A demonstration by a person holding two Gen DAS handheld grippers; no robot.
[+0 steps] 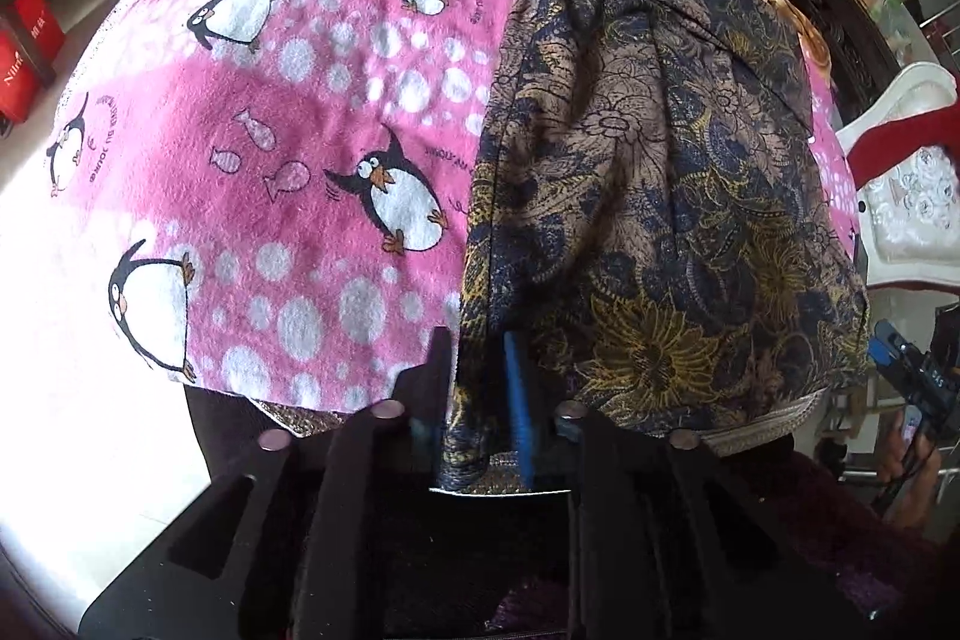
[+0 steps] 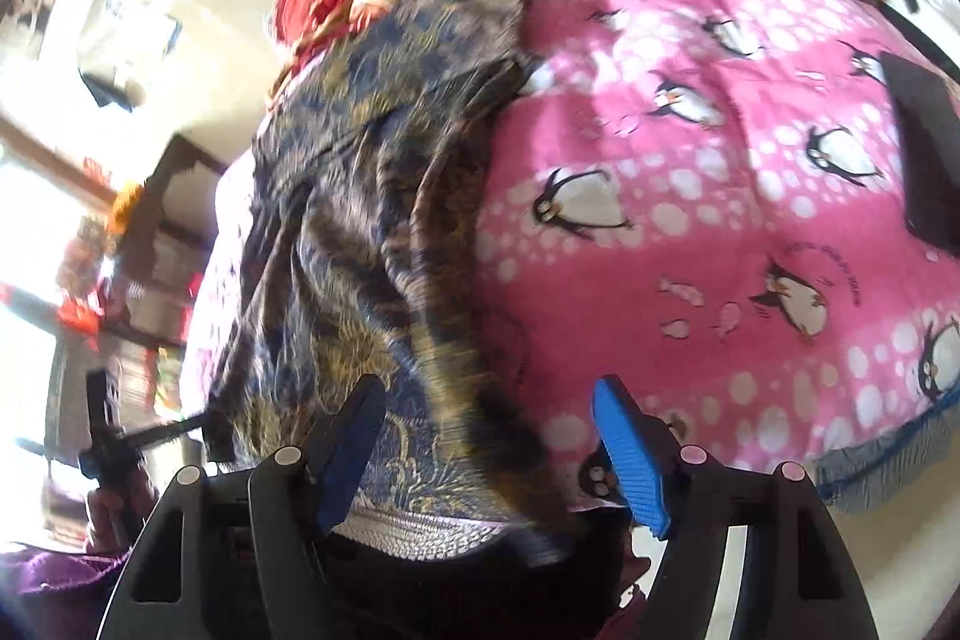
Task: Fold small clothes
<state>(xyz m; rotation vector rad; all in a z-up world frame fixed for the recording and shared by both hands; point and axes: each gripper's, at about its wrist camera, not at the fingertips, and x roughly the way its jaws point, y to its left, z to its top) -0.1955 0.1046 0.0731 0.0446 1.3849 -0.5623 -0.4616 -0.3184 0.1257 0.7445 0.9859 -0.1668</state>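
The left wrist view looks down on a dark navy-and-gold floral-print garment (image 1: 648,172) laid lengthwise on a pink fleece blanket printed with penguins (image 1: 288,112), which covers a bed. The garment's long axis runs away from the camera, its near hem hanging over the blanket's edge. The left gripper (image 1: 480,400) sits at the garment's near left corner: the cloth edge drops between the jaws, which stand narrowly apart. A slim gap shows beside the blue pad, so they seem to have slackened rather than to be clenched on the fabric, though the cloth is so close that contact cannot be ruled out.

In the right wrist view, which is blurred, the right gripper (image 2: 492,436) has its jaws spread wide with nothing pressed between them; the garment's near hem lies under and beyond its left finger, and the garment stretches up and to the left from there.

Both grippers are at the near hem, the left the closer to the cloth. A fold would likely carry that hem along the long axis towards the far end.
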